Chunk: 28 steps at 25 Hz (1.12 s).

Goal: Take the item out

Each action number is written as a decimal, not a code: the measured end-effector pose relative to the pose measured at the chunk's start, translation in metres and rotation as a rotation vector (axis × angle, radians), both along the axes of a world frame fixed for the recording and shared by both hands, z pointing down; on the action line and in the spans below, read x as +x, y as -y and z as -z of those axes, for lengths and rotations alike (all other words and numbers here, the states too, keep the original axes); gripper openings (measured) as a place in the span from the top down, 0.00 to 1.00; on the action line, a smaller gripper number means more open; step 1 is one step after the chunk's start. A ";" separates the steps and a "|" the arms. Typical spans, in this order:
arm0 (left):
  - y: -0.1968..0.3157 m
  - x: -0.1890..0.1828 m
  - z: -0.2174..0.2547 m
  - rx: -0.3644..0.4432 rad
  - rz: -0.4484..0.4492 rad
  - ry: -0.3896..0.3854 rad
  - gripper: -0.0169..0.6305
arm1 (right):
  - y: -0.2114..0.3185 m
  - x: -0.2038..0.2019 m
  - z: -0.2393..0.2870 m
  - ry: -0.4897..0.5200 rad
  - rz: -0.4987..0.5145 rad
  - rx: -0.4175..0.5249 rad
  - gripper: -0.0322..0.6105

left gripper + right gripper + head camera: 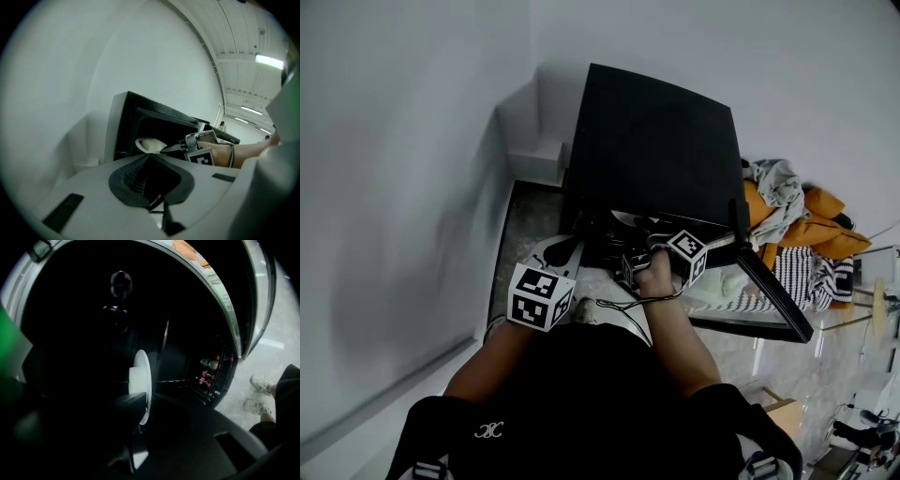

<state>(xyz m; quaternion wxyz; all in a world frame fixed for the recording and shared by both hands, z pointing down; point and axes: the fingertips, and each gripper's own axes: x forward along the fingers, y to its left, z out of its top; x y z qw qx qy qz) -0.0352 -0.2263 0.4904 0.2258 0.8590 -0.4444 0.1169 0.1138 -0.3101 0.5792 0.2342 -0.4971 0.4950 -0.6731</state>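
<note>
A boxy black oven [656,141] with a matte, flat top fills the upper middle of the head view, set against a plain pale wall. Its dark-framed glass door [766,292] hangs open toward the lower right. The right gripper [140,404] reaches into the dark cavity. Its jaws are closed on the rim of a round, smooth white plate [140,371], which its own view shows edge-on at centre frame as a thin bright disc with a raised foot.

In the left gripper view the same plate [150,144] lies inside the oven's mouth, left of centre. The right gripper's grey metal tips meet its edge, and the checker-marked cube sits just behind them.

The left gripper [149,164], pale smooth plastic with ribbed dark pads, is held outside the oven at lower left in the head view. Its jaws are drawn together with nothing between them.

At the right edge of the head view lie crumpled orange cloth [825,230] and black-and-white striped fabric [806,272]. The floor is glossy and mottled like stone.
</note>
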 end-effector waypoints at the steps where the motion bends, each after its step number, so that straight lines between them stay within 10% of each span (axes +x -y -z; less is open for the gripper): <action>1: 0.000 0.000 0.000 0.000 0.001 0.000 0.97 | 0.001 0.000 0.002 -0.008 0.004 0.016 0.91; 28: -0.002 0.024 0.004 0.017 -0.054 -0.011 0.97 | -0.046 0.014 0.034 0.090 0.055 0.142 0.92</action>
